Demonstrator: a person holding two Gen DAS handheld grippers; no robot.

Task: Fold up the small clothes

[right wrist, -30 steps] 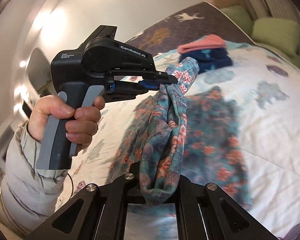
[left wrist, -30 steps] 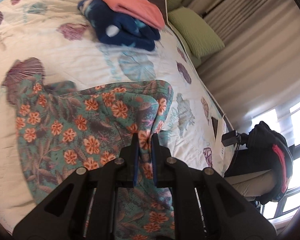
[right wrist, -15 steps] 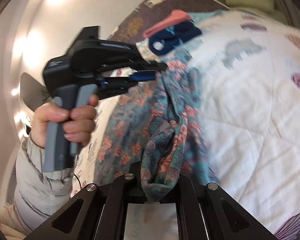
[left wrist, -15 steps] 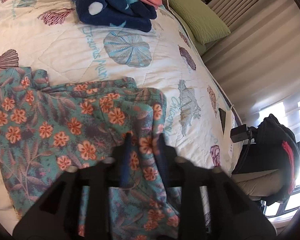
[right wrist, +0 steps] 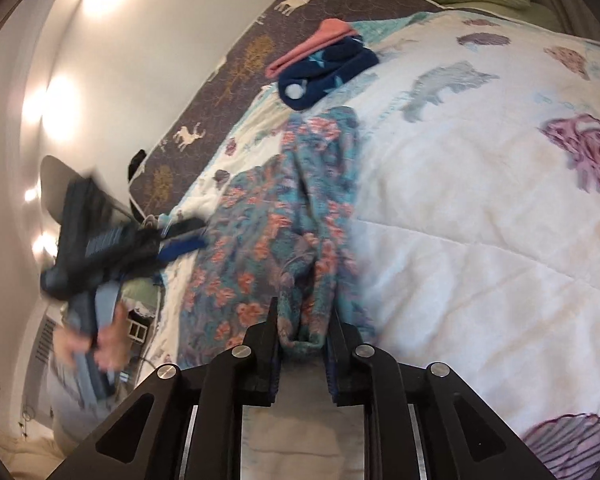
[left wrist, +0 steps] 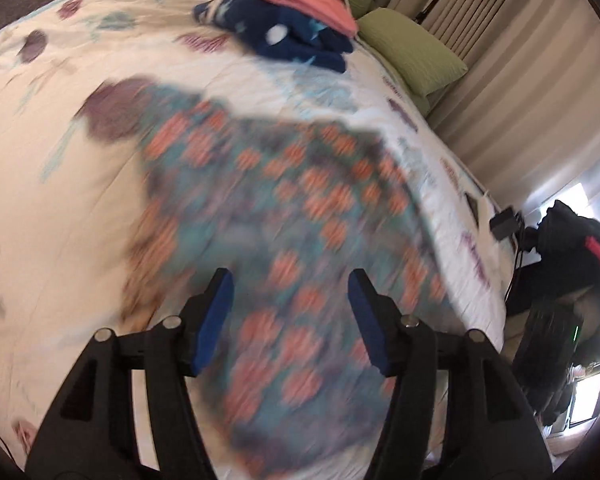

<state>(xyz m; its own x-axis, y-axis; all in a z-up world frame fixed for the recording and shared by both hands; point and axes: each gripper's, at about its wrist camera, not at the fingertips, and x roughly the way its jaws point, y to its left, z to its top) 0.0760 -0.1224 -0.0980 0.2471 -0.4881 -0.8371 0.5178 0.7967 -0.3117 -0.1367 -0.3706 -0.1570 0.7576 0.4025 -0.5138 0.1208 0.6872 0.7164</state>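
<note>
Quilted bed (right wrist: 480,240) under bright wall lights. Floral garment (right wrist: 284,216) now lies folded on the quilt, no longer hanging between both claws. Left claw (left wrist: 290,320) has just spread and let go, nothing between its pads. Right claw (right wrist: 303,344), just easing open, still brackets the bunched edge. Folded stack (right wrist: 320,68) waits beyond. Fold laid; release nearly complete.
</note>
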